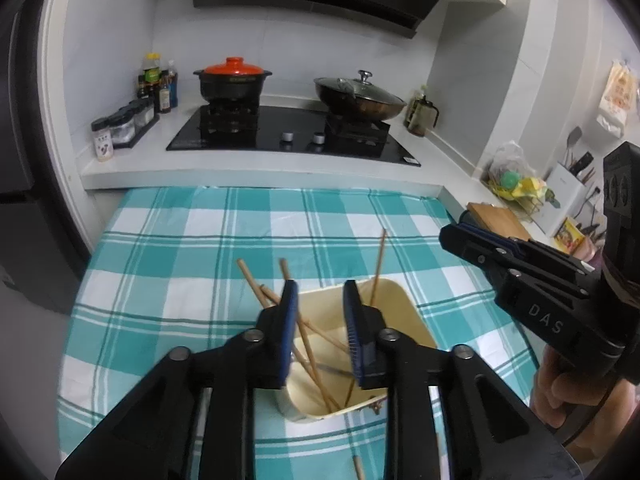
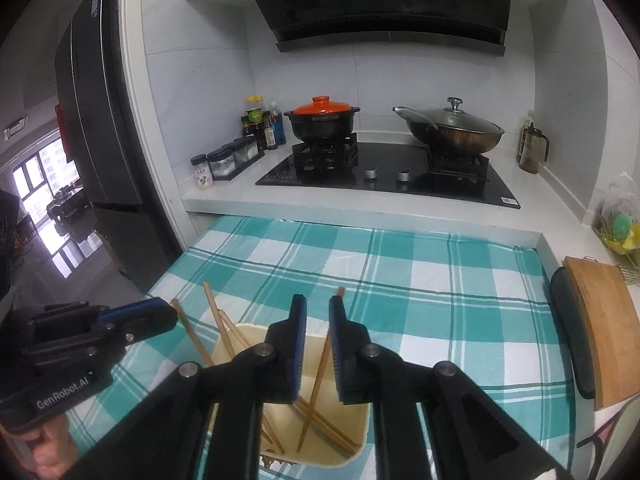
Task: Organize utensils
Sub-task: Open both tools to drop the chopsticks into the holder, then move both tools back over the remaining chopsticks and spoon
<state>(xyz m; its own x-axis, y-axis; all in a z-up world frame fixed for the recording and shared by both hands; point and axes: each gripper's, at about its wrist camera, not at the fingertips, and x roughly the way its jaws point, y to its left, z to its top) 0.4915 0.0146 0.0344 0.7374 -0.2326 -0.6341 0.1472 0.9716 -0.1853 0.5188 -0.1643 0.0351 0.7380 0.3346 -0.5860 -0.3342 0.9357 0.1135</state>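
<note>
Chopsticks (image 2: 316, 380) lean tips-down in the cream holder (image 1: 404, 312), tops splayed; both grippers' fingers (image 1: 362, 340) part-open, empty.

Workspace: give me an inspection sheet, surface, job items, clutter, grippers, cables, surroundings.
Surface: checked cloth on the table.
Job's things: chopsticks standing loose in a cream holder; one more chopstick end on the cloth beside it.
Clutter: cutting board at the right edge.
Grippers: left gripper and right gripper over the holder, jaws apart, gripping nothing.
Cables: nothing seen.
Surroundings: stove, red-lidded pot, wok, bottles, fridge.
</note>
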